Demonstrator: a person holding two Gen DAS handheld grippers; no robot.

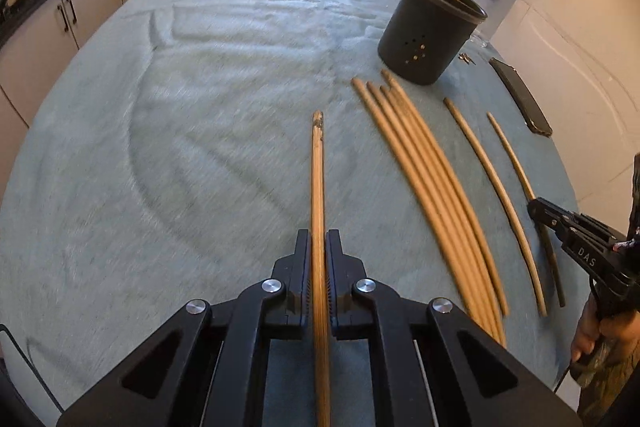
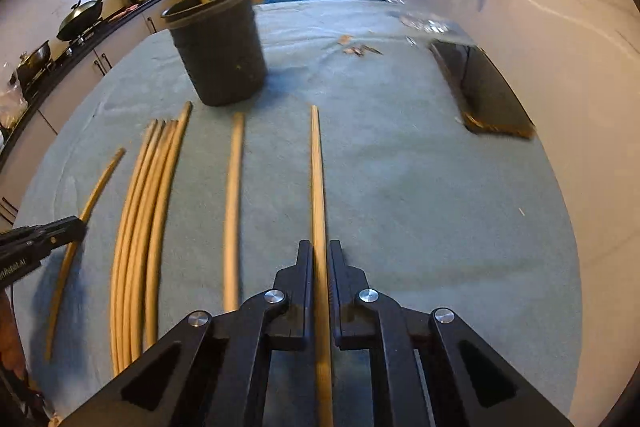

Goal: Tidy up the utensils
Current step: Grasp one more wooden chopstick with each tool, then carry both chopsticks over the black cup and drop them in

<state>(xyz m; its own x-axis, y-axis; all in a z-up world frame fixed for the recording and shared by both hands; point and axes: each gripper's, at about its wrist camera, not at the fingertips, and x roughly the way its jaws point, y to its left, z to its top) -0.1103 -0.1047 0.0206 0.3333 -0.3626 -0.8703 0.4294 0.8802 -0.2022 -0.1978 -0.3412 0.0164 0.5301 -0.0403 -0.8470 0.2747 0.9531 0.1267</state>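
Left gripper [image 1: 318,247] clamps chopstick [image 1: 317,179] | right gripper [image 2: 320,255] clamps chopstick [image 2: 318,183] | likely light, stiff, slippery; grip mid-shaft | holder [image 1: 430,31] on tabletop [image 1: 200,107]

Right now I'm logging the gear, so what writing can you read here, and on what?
"DAS": white letters on the black right gripper, seen from the left wrist.
White lettering on the black left gripper, seen from the right wrist: cut off and blurred, unreadable.
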